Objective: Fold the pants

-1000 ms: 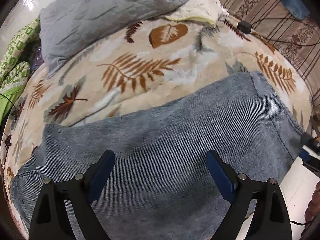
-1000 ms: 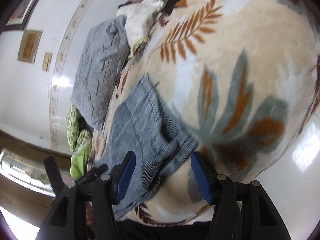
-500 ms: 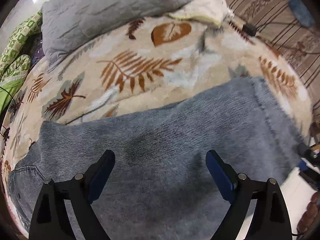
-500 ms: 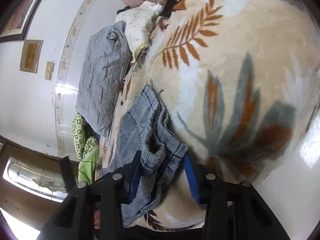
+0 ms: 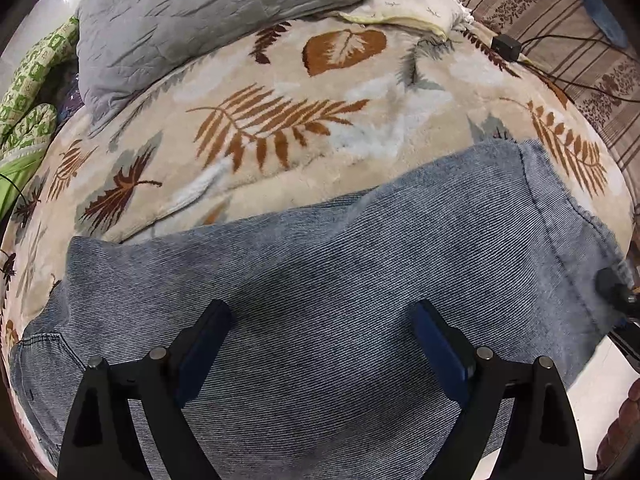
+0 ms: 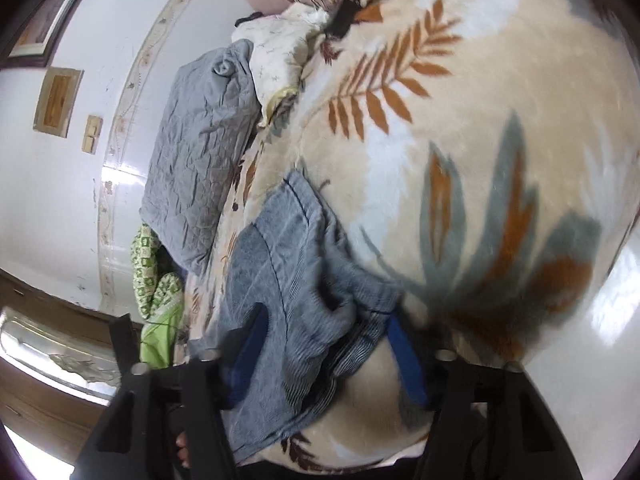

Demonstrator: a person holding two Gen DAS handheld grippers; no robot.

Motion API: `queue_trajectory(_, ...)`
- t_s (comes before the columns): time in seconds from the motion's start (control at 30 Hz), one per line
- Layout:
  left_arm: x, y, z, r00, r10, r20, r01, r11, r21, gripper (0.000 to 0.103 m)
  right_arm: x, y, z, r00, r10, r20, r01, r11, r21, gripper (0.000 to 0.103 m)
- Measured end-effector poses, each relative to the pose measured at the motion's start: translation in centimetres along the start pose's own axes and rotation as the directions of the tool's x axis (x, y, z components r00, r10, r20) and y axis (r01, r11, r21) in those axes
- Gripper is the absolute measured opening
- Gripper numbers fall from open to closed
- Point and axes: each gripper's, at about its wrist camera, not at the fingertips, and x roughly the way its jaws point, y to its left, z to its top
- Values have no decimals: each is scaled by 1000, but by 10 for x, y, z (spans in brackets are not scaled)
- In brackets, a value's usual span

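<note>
Blue-grey denim pants (image 5: 340, 280) lie spread sideways across a beige leaf-print blanket (image 5: 280, 120). My left gripper (image 5: 320, 320) is open, hovering just above the middle of the pants with nothing between its pads. In the right wrist view my right gripper (image 6: 324, 324) has closed in around the bunched leg hem of the pants (image 6: 304, 280), with folds of denim between its blue pads; the gap is still fairly wide. The right gripper's tip shows in the left wrist view (image 5: 612, 292) at the hem edge.
A grey quilt (image 5: 200, 12) and cream cloth (image 5: 408, 8) lie at the blanket's far side. A green patterned cloth (image 5: 24, 92) sits far left. A black plug with cables (image 5: 506, 46) lies on a striped sheet (image 5: 560, 32) at the right. White floor (image 6: 612, 300) lies beyond the bed edge.
My right gripper moved onto the hem and narrowed its fingers around the bunched denim. My left gripper stayed open and shifted slightly over the pants.
</note>
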Motion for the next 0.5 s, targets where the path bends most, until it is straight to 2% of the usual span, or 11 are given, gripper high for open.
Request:
queue_trajectory(0.07, -8, 3, -2, 1000, 1, 19, -1, 1000, -5, 92, 1, -1, 1, 1000, 4, 0, -4, 1000, 14, 27)
queue_trajectory(0.23, -26, 21, -3, 998, -1, 62, 3, 999, -33, 92, -10, 31, 2, 1000, -9, 28, 12, 996, -91, 22)
queue_trajectory(0.5, -67, 85, -20, 992, 29, 122, -10, 988, -151, 92, -17, 122, -12, 1000, -5, 25, 12, 958, -287, 21)
